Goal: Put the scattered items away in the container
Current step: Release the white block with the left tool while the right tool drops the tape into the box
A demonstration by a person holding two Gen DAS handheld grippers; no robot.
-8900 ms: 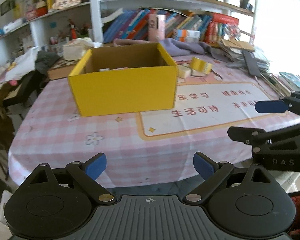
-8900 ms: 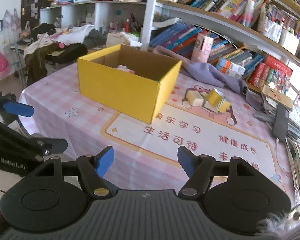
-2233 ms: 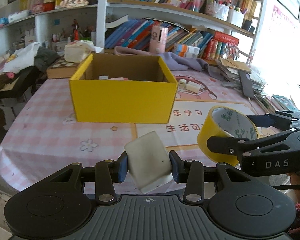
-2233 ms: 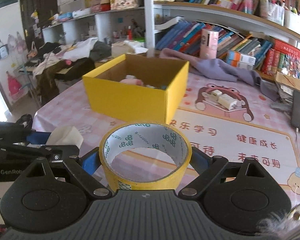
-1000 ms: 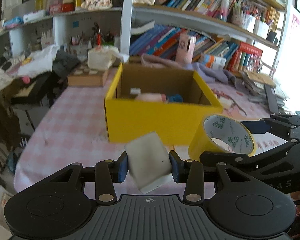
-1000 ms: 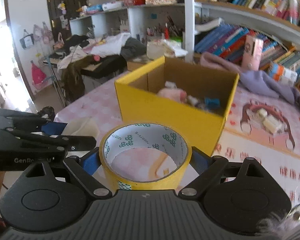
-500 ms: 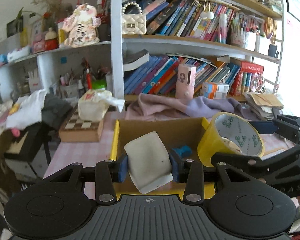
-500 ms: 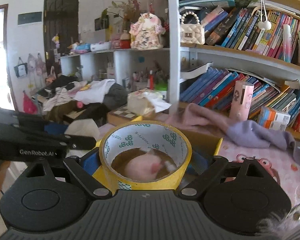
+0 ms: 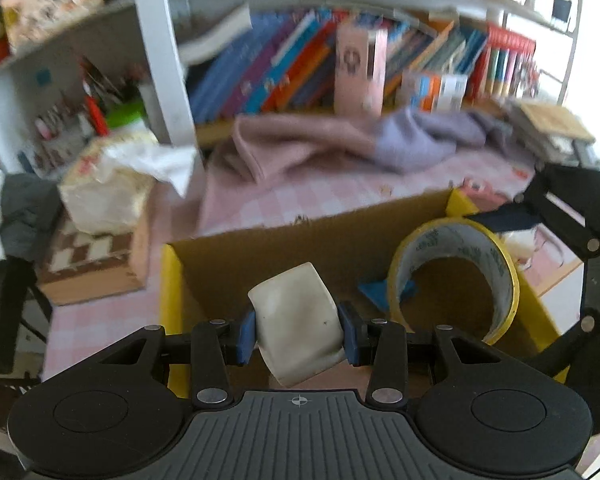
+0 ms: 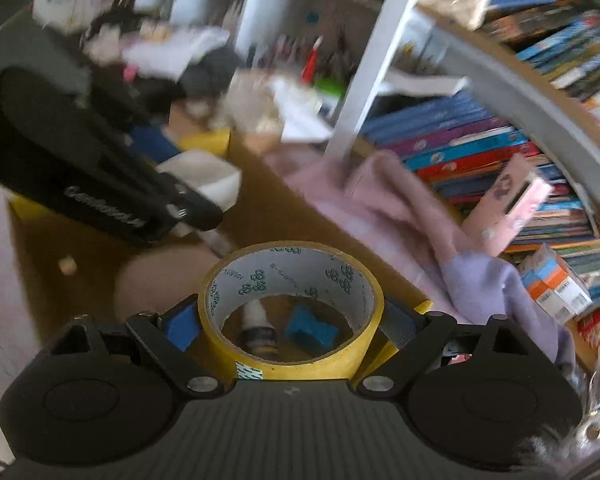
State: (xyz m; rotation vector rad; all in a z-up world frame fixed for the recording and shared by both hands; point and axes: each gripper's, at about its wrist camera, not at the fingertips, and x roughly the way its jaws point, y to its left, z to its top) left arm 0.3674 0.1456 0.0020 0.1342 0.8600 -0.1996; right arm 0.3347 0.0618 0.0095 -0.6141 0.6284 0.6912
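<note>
The box [image 9: 172, 280], yellow outside and brown cardboard inside, stands open-topped on the bench [image 9: 100, 320] under a pink checked cloth, and everything here is placed relative to it. Directly above its opening, the left hand-held gripper [image 9: 298, 332] pinches a soft white pad [image 9: 296, 320] between its blue fingers [image 9: 247, 332], and the right hand-held gripper [image 10: 290, 320] clamps a roll of yellow tape [image 10: 290, 300] across its width, so its fingers stand wide apart but pressed on the roll. Both point steeply down into the box, which looks like the pose for a drop: let go from here and each item should fall inside rather than on the cloth. Already on the box floor lie a blue piece [image 10: 310, 330], a small bottle-like thing [image 10: 256, 328] and something pale pink [image 10: 160, 276], blurred. Behind the box a pink and lilac garment [image 9: 340, 144] is heaped on the bench, and beyond that a shelf [image 9: 284, 80] packed with books runs along the wall. To the box's left sit a tissue pack [image 9: 104, 188] on a chequered board, and more clutter
</note>
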